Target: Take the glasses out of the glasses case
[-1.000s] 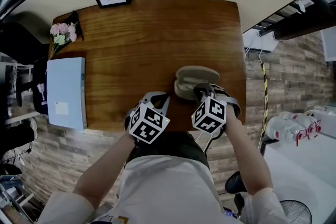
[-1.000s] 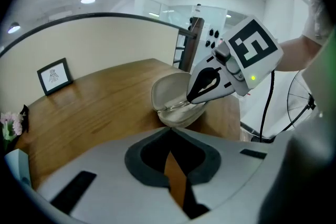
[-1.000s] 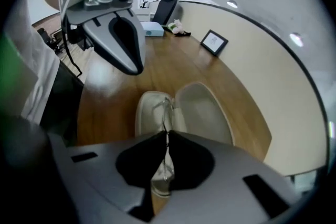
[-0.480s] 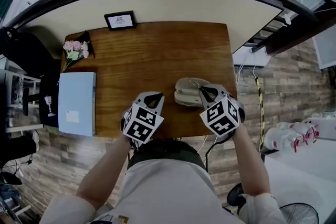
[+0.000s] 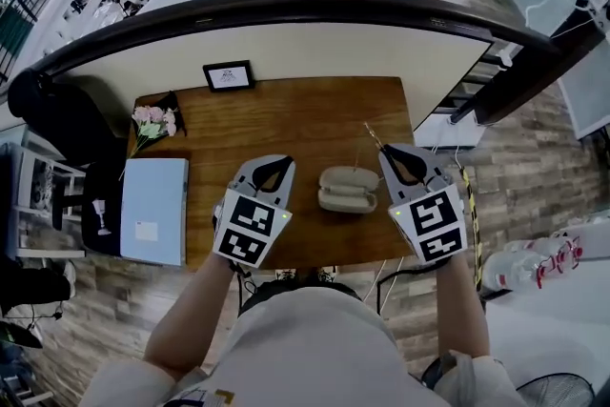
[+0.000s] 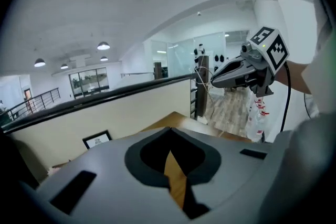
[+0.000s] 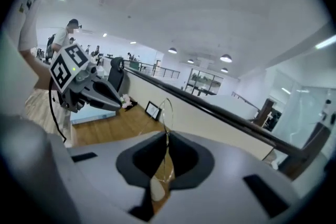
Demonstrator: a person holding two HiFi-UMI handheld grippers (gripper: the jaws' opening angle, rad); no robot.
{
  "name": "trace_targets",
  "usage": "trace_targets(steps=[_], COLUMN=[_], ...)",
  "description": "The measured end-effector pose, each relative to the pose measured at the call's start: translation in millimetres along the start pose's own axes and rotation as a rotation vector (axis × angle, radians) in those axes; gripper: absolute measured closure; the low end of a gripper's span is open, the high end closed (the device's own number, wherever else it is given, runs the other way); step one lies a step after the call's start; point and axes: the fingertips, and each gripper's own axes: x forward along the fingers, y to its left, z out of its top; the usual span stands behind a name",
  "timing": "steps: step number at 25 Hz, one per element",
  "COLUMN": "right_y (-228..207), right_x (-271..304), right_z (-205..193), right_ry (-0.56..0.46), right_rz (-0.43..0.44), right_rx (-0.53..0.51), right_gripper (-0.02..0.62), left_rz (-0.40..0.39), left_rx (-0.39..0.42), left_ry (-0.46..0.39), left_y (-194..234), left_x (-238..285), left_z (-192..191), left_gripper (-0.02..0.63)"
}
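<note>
The beige glasses case (image 5: 348, 190) lies open on the wooden table (image 5: 305, 114), between my two grippers and below them. My right gripper (image 5: 386, 151) is held up to the right of the case and is shut on the thin wire-framed glasses (image 5: 370, 132). In the right gripper view the glasses (image 7: 167, 113) stand on edge between the closed jaws. My left gripper (image 5: 272, 161) hangs in the air left of the case, shut and holding nothing. Each gripper shows in the other's view: the right gripper (image 6: 215, 80) and the left gripper (image 7: 119, 104).
A pale blue book (image 5: 152, 210) lies at the table's left edge, with pink flowers (image 5: 151, 121) behind it. A small framed picture (image 5: 229, 75) stands at the back edge against a low wall with a dark rail (image 5: 286, 5). Plastic bottles (image 5: 558, 253) stand off the table, far right.
Both grippers have risen well above the table. The right one has lifted the glasses up out of the open case, which stays where it was.
</note>
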Motion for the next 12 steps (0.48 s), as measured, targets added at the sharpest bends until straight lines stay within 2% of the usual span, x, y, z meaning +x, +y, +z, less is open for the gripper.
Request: trace_targets(steps=[6, 12], right_y=[-17, -22], right_x=[-51, -94], right_z=[54, 91], right_ry=[-0.188, -0.336], right_rz=[-0.113, -0.178], right_rx=[0.079, 0.138], right_gripper=[0.577, 0.577], left_rz=[0.050, 0.093], left_rx=[0.071, 0.091], left_ry=[-0.111, -0.210], left_y=[7, 12], left_x=[-36, -75], left_z=[49, 84], left_gripper=[0.604, 0.604])
